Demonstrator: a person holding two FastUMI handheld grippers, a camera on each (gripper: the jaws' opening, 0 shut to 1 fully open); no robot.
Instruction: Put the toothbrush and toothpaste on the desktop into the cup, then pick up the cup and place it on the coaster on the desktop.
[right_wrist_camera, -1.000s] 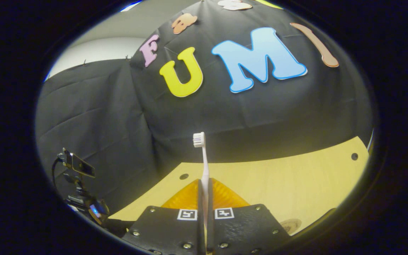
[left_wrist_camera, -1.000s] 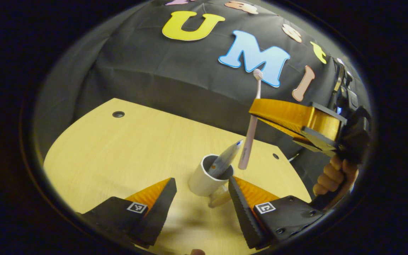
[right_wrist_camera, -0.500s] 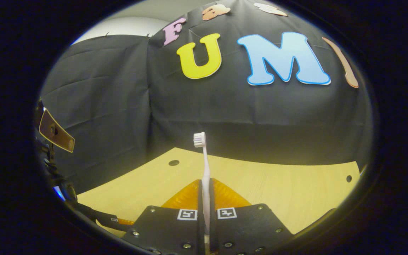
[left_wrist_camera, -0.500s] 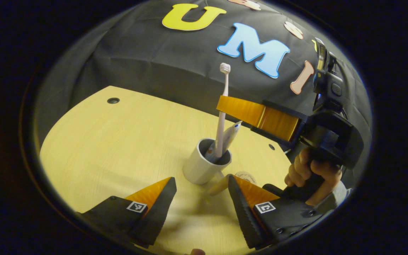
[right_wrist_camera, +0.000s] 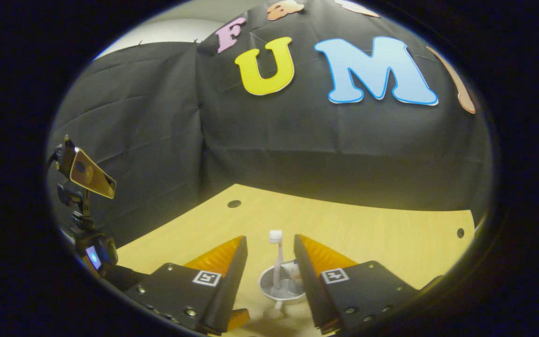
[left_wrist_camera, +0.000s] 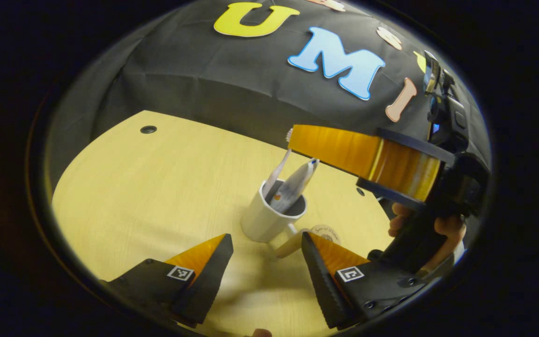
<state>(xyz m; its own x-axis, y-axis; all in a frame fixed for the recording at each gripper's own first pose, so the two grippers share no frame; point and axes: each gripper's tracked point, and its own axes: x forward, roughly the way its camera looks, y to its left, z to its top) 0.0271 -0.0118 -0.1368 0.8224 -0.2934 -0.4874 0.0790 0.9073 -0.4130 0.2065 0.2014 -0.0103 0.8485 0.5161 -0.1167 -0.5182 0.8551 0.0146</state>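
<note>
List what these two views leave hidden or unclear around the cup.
- Coaster: left gripper view, mostly covered by the left gripper's finger.
- Toothbrush head: left gripper view, behind the right gripper.
- Toothpaste base: inside the cup.
- Cup base: right gripper view, blurred.

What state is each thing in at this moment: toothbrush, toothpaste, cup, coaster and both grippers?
Toothbrush: released, standing in the cup, head up.
Toothpaste: in the cup, leaning.
Cup: upright on the desktop, not on the coaster.
Coaster: bare, beside the cup.
Right gripper: open, above the cup.
Left gripper: open, holding nothing.
</note>
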